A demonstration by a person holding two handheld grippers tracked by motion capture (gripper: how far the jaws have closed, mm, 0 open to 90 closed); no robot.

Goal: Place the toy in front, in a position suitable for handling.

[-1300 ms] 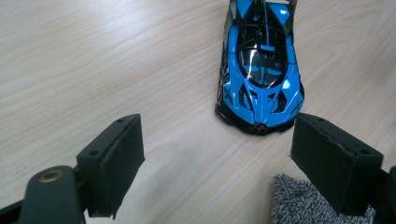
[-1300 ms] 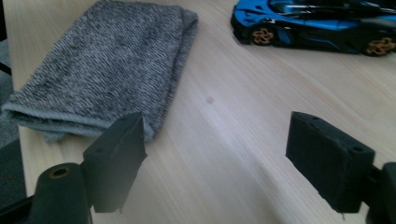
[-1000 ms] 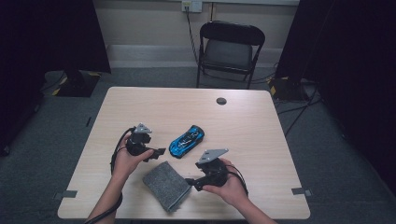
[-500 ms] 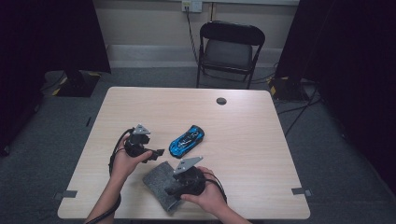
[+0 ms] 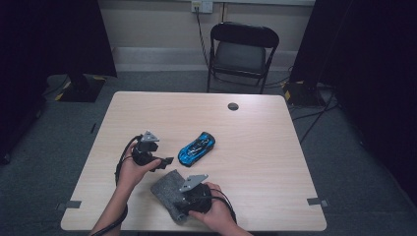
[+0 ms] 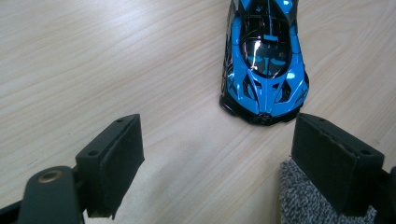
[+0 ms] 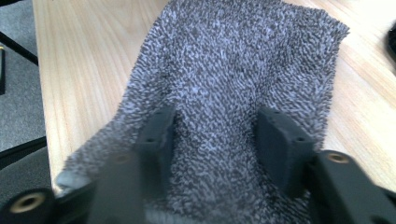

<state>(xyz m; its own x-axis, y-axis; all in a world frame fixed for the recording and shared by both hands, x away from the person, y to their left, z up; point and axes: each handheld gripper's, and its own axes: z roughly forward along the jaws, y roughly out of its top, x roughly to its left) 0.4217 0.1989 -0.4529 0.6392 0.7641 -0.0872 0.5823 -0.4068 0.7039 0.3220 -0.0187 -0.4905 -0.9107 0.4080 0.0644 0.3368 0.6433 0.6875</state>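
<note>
A grey fuzzy cloth (image 5: 164, 189) lies near the table's front edge. My right gripper (image 5: 183, 205) points down into it. In the right gripper view its jaws have just been closing, and a raised fold of the cloth (image 7: 243, 56) fills the gap of the right gripper (image 7: 219, 133), touching both pads. A blue toy car (image 5: 196, 147) sits just beyond the cloth. My left gripper (image 5: 166, 161) hovers left of the car, open and holding nothing. The left gripper view has the car's nose (image 6: 264, 60) just ahead of the left gripper (image 6: 219, 154), with a cloth corner (image 6: 299, 200) by one pad.
The wooden table (image 5: 255, 128) has a small dark round cap (image 5: 233, 106) near its far edge. A black folding chair (image 5: 243, 49) stands behind the table. Cables trail on the floor at the right.
My right gripper moved left from the bare table onto the cloth and sank into it, bunching the fabric. The left gripper and the car stayed put.
</note>
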